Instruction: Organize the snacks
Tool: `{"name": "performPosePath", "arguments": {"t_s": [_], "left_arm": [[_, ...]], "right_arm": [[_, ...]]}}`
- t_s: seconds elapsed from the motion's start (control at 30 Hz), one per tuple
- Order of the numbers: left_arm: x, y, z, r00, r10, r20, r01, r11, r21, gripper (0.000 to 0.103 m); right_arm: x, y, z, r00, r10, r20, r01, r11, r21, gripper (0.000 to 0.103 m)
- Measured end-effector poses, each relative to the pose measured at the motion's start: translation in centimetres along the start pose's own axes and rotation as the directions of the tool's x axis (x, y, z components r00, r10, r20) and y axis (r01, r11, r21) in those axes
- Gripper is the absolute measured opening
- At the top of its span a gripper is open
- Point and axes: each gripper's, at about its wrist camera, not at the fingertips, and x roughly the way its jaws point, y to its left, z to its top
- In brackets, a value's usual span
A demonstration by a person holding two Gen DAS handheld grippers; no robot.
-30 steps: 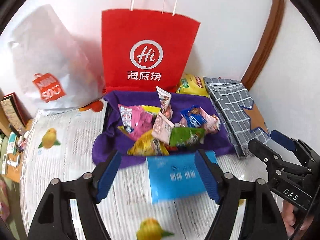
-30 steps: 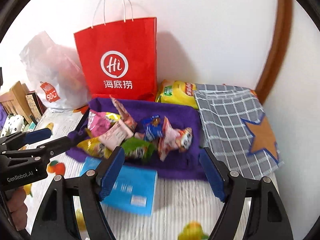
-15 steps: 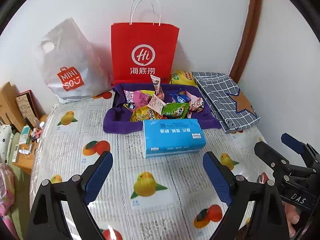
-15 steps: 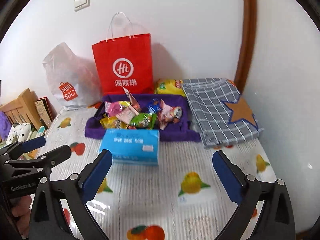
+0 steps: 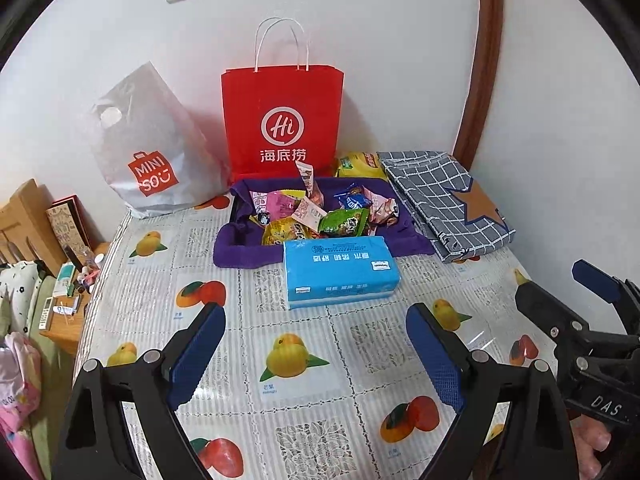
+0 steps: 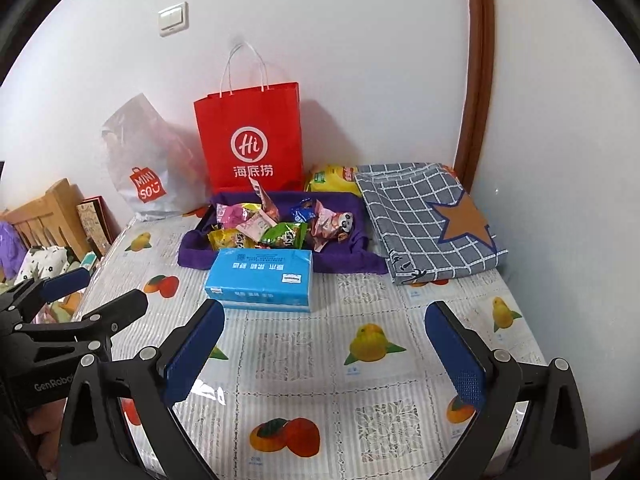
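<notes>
A purple cloth tray [image 5: 234,254] [image 6: 188,254] at the back of the table holds several snack packets [image 5: 344,222] [image 6: 280,236], pink, yellow, green and blue. A blue tissue pack [image 5: 340,272] [image 6: 260,276] lies flat right in front of the tray. My left gripper [image 5: 316,332] hovers open over the tablecloth, well short of the pack, with nothing between its fingers. My right gripper [image 6: 324,328] is open and empty too, also back from the pack. Each gripper shows at the edge of the other's view.
A red paper bag [image 5: 282,120] and a white plastic bag [image 5: 148,148] stand against the wall. A folded grey checked cloth [image 5: 444,200] lies right of the tray, a yellow packet [image 5: 358,164] behind it. The table's left edge [image 5: 96,280] drops to cluttered furniture.
Both grippers have pulled back from the tray and risen a little. Their jaws opened wider. The blue tissue pack, earlier close between the fingers, now lies farther off on the table.
</notes>
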Motion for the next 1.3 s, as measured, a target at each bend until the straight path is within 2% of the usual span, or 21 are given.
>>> {"name": "performPosePath", "arguments": {"t_s": [0.37,0.53,1.3], "left_arm": [[-1.1,-0.5,0.3,1.0,0.006,0.014,-0.006,1.0,0.008,0.092],[-1.9,-0.9,0.3,1.0,0.02,0.024,-0.02,1.0,0.018,0.092],[-3.1,-0.7,0.0,1.0,0.008,0.031,-0.008,1.0,0.003,0.092]], "right_arm": [[-1.2,-0.3,0.0,1.0,0.001,0.01,-0.001,1.0,0.02,0.1],[-1.8,-0.5,-0.1,1.0,0.029,0.012,-0.029,0.999,0.032,0.1],[-3.3,-0.5,-0.4,1.0,-0.007,0.03,0.006,1.0,0.015,0.1]]}}
